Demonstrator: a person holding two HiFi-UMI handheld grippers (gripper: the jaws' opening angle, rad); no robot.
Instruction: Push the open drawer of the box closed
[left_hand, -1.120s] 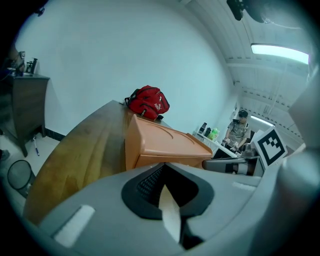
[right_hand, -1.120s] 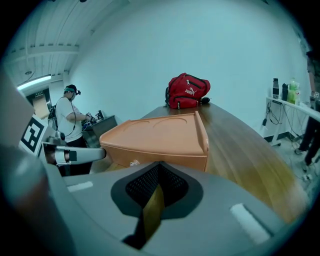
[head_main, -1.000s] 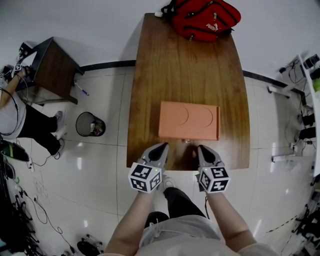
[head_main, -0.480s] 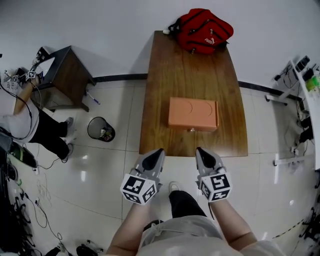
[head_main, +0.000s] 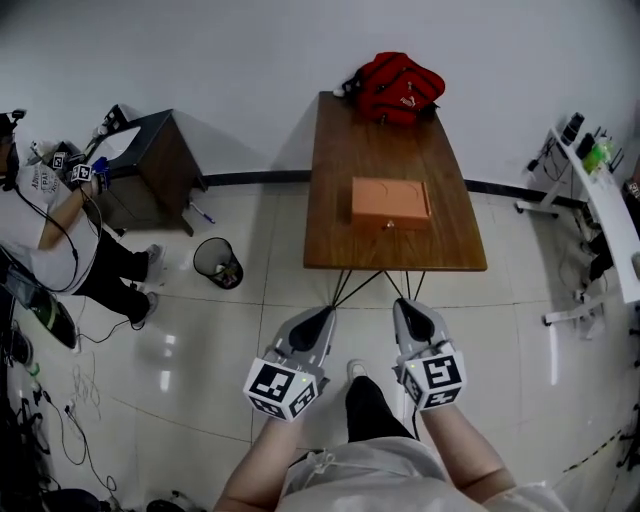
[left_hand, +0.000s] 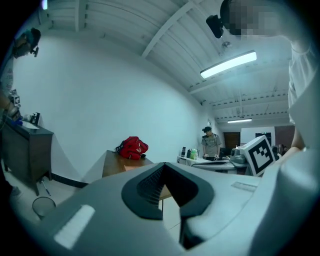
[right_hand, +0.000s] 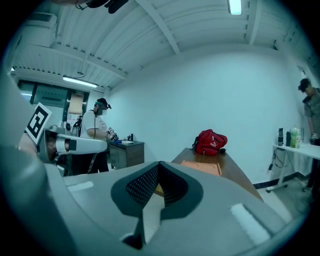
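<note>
The orange box (head_main: 390, 200) sits on the brown wooden table (head_main: 340, 240), far ahead of me. Its drawer front with a small knob (head_main: 389, 226) faces me and looks flush with the box. My left gripper (head_main: 318, 318) and right gripper (head_main: 408, 310) hang side by side over the tiled floor, well short of the table's near edge. Both are shut with nothing in them. In the left gripper view the left gripper (left_hand: 164, 167) points towards the table (left_hand: 112, 161). The right gripper (right_hand: 159, 167) points at the box (right_hand: 202, 166).
A red bag (head_main: 395, 86) lies at the table's far end by the wall. A dark side cabinet (head_main: 150, 165), a person (head_main: 60, 200) and a black bin (head_main: 219, 262) are at the left. A white table (head_main: 600, 210) stands at the right.
Both grippers have drawn back from the box's front, off the table and out over the floor. The table and box now look much farther away.
</note>
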